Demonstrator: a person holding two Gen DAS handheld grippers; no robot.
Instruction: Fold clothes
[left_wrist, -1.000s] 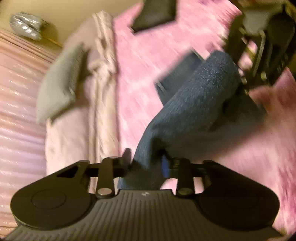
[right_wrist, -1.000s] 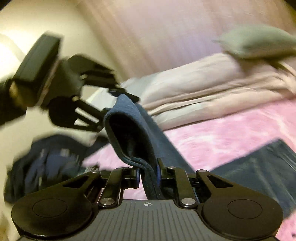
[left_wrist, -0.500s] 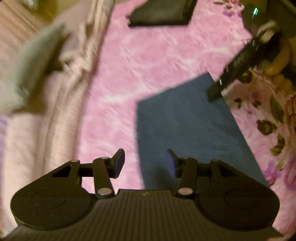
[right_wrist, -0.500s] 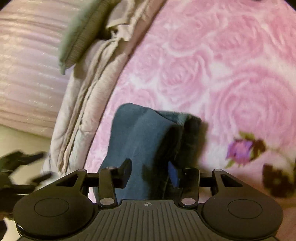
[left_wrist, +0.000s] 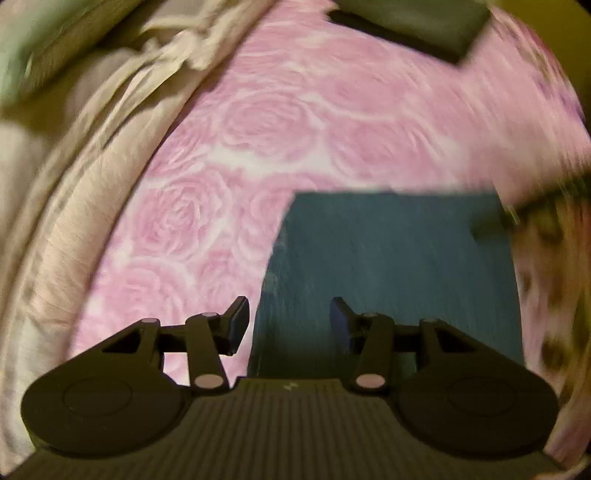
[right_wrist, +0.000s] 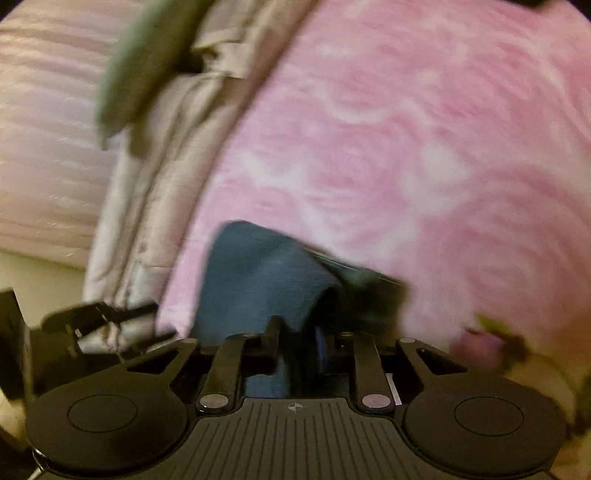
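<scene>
this is a bedroom in a home. a big bed fills both views, and its cover (left_wrist: 295, 122) is pink with large rose shapes all over it. along one side lies a pale, creamy blanket (left_wrist: 74, 206) – bunched up and folded in long rolls. a soft grey-green pillow (right_wrist: 136, 70) sits on top of that blanket. behind the bed there is a pinkish curtain (right_wrist: 44, 129) with long stripes, and a plain cream wall (right_wrist: 33, 273) – the sort you find in a house. a dark folded pile of cloth (left_wrist: 413, 26) rests on the far part of the bed.
</scene>
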